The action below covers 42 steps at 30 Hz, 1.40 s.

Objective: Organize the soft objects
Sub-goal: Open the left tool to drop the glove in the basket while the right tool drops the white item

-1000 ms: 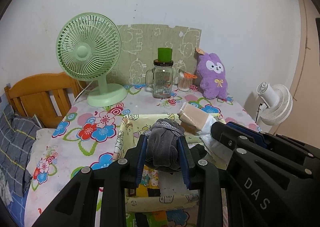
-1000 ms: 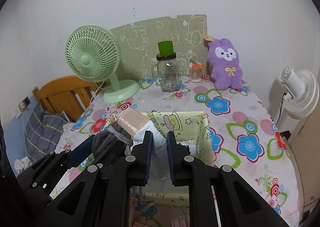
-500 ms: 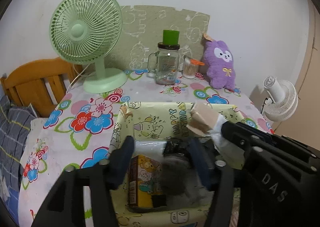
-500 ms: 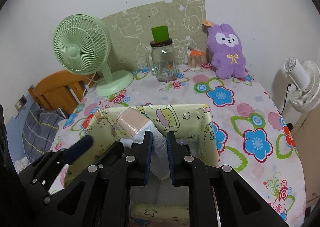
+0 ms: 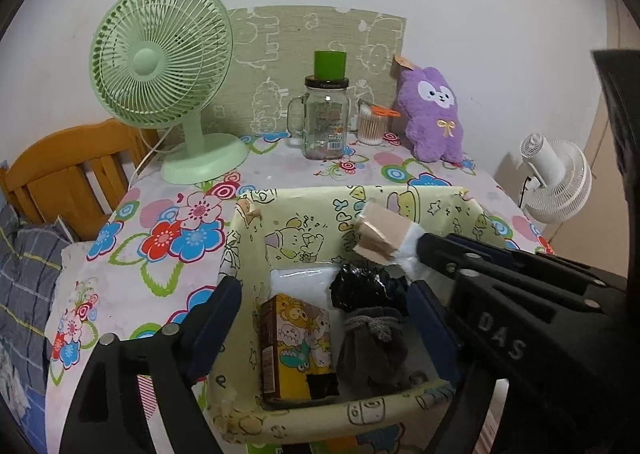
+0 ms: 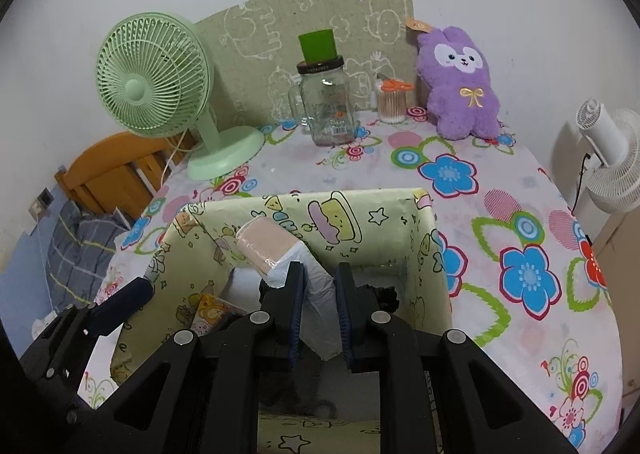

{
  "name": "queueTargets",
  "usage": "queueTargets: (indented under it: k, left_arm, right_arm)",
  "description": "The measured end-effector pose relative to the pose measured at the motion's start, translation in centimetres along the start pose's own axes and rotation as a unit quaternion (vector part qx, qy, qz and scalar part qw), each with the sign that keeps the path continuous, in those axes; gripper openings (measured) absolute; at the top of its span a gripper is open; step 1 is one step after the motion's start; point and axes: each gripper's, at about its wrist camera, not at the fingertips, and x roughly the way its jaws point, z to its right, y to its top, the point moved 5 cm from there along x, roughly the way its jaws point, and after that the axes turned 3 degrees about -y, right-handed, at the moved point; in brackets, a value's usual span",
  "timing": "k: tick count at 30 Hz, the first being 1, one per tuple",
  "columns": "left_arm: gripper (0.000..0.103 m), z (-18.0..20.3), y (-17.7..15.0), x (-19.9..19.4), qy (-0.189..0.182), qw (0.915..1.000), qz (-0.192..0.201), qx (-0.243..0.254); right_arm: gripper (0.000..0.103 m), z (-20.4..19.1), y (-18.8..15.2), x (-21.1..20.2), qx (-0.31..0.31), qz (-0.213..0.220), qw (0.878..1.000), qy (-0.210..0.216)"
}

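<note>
grey pouch (image 5: 374,346): you have one grey drawstring pouch lying on the floor of the box, just right of the yellow carton; its tied neck points toward the far wall and its long axis runs front to back.
pink packet (image 6: 265,246): one beige-pink roll in a clear plastic bag, tilted, its rolled end up and to the left over the box; your right gripper (image 6: 320,318) is clamped on the plastic tail.
left gripper (image 5: 324,318): your jaws have just been opening and stand wide apart, either side of the pouch and carton, pads clear of both.
box (image 5: 400,406): one pale yellow box printed with cartoon figures; the lettering on its far inner wall is partly hidden, only "pp" can be made out.
yellow carton (image 5: 294,346): one, lying flat in the box, printed with cartoon bears; its text is too small to read.
black item (image 5: 360,288): one crinkled black bundle at the back of the box, touching the pouch's neck.
white pack (image 5: 300,280): one, flat, behind the carton.
writing: "das" in raised letters on your right gripper's arm, seen from the left wrist.
table (image 6: 520,222): flowered cloth; on it one green fan (image 5: 160,66), one glass jar (image 5: 325,122) with a green cup on its lid, one swab tub (image 5: 370,126), one purple plush (image 6: 460,82) upright at the wall.
</note>
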Motion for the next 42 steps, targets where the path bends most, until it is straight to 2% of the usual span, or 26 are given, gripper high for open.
queueTargets:
  k: [6,12,14,21,26,29,37,39,42]
  left_arm:
    - [0.09,0.2,-0.3,-0.4,0.009,1.0,-0.002,0.001]
    - [0.093,0.2,-0.4,-1.2,0.021,0.9998,-0.004,-0.001]
    - [0.095,0.4,-0.5,-1.5,0.014,0.9999,-0.005,-0.005]
    - [0.1,1.3,-0.7,-3.0,0.014,0.9999,0.006,0.001]
    - [0.103,1.7,-0.7,-4.2,0.01,0.9998,0.016,-0.005]
    - [0.103,2.1,-0.8,-5.0,0.007,0.9997,0.022,-0.005]
    - [0.103,3.2,-1.2,-7.0,0.011,0.9991,0.041,0.002]
    - [0.103,3.4,-1.3,-7.5,0.014,0.9988,0.046,0.005]
    - [0.103,3.7,-1.5,-8.1,0.009,0.9987,0.051,0.003]
  right_arm:
    - [0.026,-0.5,-0.4,-0.5,-0.013,-0.003,1.0,0.007]
    - [0.056,0.2,-0.8,-1.8,0.003,0.007,1.0,-0.003]
    - [0.074,0.3,-0.9,-2.6,0.007,0.016,1.0,0.002]
    - [0.084,-0.4,-1.1,-4.5,-0.016,0.028,0.999,0.009]
    - [0.094,-0.7,-1.5,-6.8,-0.026,0.067,0.997,-0.014]
    - [0.096,-0.7,-1.5,-8.2,-0.034,0.087,0.995,-0.029]
    - [0.097,-0.5,-2.2,-10.4,-0.037,0.094,0.994,-0.03]
    - [0.097,-0.4,-2.5,-10.8,-0.036,0.094,0.994,-0.042]
    - [0.098,-0.1,-2.8,-11.9,-0.026,0.113,0.992,-0.049]
